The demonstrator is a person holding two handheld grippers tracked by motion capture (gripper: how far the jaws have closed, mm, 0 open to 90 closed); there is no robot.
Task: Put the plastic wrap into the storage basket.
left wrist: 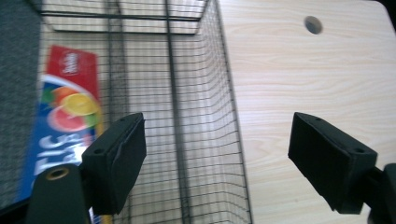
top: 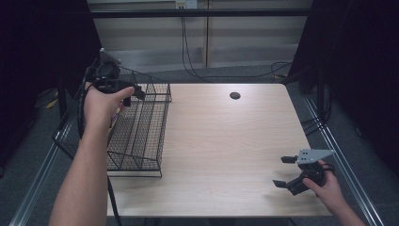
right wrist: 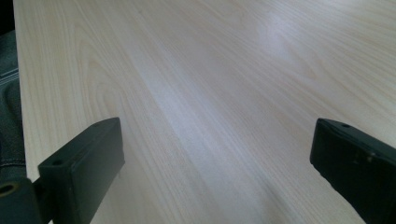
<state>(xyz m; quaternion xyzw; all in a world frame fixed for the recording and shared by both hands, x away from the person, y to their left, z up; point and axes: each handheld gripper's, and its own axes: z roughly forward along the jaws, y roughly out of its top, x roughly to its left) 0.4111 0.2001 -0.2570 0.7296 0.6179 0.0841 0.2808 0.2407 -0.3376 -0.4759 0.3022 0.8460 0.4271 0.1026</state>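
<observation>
A black wire basket stands on the left end of the wooden table. My left gripper hangs over the basket's far rim, open with nothing between its jaws. In the left gripper view my left gripper looks down on the basket's mesh. A red and blue box with a fruit picture lies behind the mesh in the basket's left part. My right gripper rests open near the table's front right corner. In its own view my right gripper has bare wood between the jaws.
A dark round cable hole sits near the table's far edge and is also in the left gripper view. Cables trail on the floor behind the table. Dark curtains close in both sides.
</observation>
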